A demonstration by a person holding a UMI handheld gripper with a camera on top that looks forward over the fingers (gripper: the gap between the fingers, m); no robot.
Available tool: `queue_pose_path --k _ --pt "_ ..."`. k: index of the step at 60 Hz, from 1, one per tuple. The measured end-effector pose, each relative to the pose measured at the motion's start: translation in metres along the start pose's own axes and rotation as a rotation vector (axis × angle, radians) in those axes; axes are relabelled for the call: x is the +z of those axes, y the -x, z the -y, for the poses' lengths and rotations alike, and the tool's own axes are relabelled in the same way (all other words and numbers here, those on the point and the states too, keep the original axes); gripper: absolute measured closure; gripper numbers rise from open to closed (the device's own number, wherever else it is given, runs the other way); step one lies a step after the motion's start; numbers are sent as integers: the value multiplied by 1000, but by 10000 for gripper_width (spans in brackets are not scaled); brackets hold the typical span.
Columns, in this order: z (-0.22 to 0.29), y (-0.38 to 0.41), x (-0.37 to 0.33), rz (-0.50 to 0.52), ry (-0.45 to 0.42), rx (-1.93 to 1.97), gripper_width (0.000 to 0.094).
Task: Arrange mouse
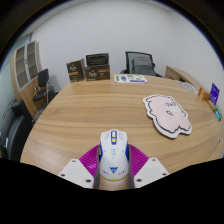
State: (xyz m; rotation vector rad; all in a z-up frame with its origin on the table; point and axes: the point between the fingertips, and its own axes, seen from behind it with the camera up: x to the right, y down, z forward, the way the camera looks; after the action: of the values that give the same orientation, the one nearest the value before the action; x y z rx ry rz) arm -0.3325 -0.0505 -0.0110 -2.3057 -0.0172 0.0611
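**Mouse sits between the jaws**

A white mouse [113, 155] with blue marks is right between the two jaws of the gripper [113, 172]. The pink pads [91, 160] are close on each side of it, and the mouse looks held by them, squeezed from both sides. Its front points away, toward the far side of the table [90, 115]. The back end of the mouse is low down between the jaws.

The table is big, round and made of light wood. Ahead of the mouse and off to the right lies a pale mouse mat [168, 112] shaped like a cartoon animal. It is well apart from the mouse.

At the far edge of the table stand some dark boxes [88, 69]. Beyond them is a black office chair [140, 62]. Another dark chair [12, 125] stands at the left side of the table.
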Motion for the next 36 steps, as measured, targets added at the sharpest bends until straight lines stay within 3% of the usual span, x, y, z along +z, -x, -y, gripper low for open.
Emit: queue_pose_path --k 13,23,36 --pt "75 -80 13 -6 -74 26 549" --pt "124 -181 50 -35 -60 -3 550" --pt "131 -228 112 -6 3 9 552"
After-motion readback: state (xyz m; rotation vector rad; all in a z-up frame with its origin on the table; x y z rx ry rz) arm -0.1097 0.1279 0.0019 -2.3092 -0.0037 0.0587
